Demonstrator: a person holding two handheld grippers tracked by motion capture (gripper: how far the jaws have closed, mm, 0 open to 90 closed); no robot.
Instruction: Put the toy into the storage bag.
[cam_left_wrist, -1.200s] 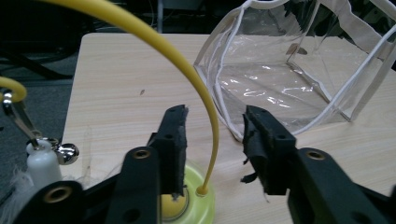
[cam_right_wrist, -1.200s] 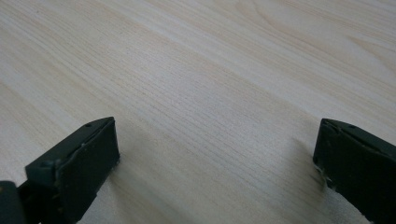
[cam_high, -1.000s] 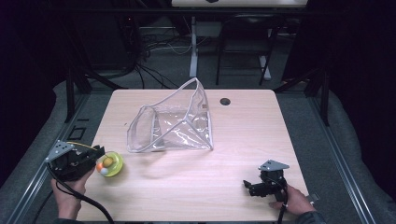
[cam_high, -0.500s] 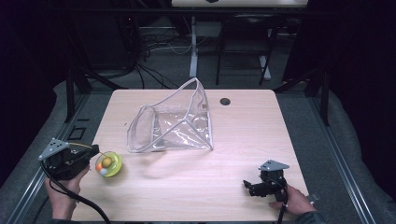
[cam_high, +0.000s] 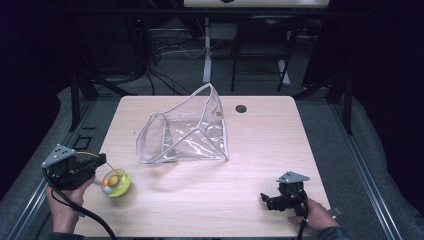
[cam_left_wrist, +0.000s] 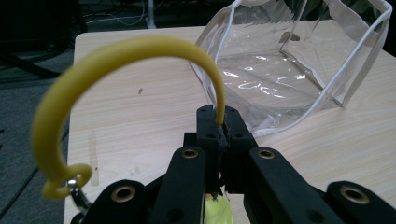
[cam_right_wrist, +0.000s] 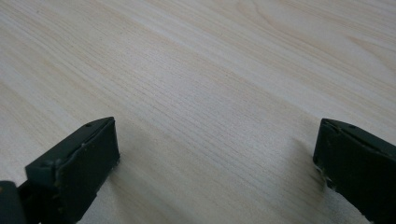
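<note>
High view frames were dominated by the light wooden desk (cam_high: 260, 165), on which everything else was laid out. A clear plastic bag (cam_high: 187, 132) with white edging was seen lying on its side toward the far middle of the desk, its open mouth turned toward the left; in the left gripper view the same bag (cam_left_wrist: 299, 70) was seen beyond the jaws, resting on the wood. A small dark round hole (cam_high: 241, 108) was noted in the desk top just beyond the bag's right corner. The left tool (cam_high: 97, 162) was held at the near left edge of the desk by the person's left hand (cam_high: 62, 200), and its jaws had just been closing and were pressed together on the yellow loop (cam_left_wrist: 116, 56), one end of which was pinched between the tips while the rest arched up and over to the left, ending at a small metal clasp (cam_left_wrist: 77, 193). A small round yellow-green toy (cam_high: 115, 183) with an orange centre was seen on the desk just beside that tool, well apart from the bag. The right tool (cam_high: 265, 200) was held low at the near right of the desk; in the right gripper view its jaws were spread wide, with bare wood between them and nothing gripped.
</note>
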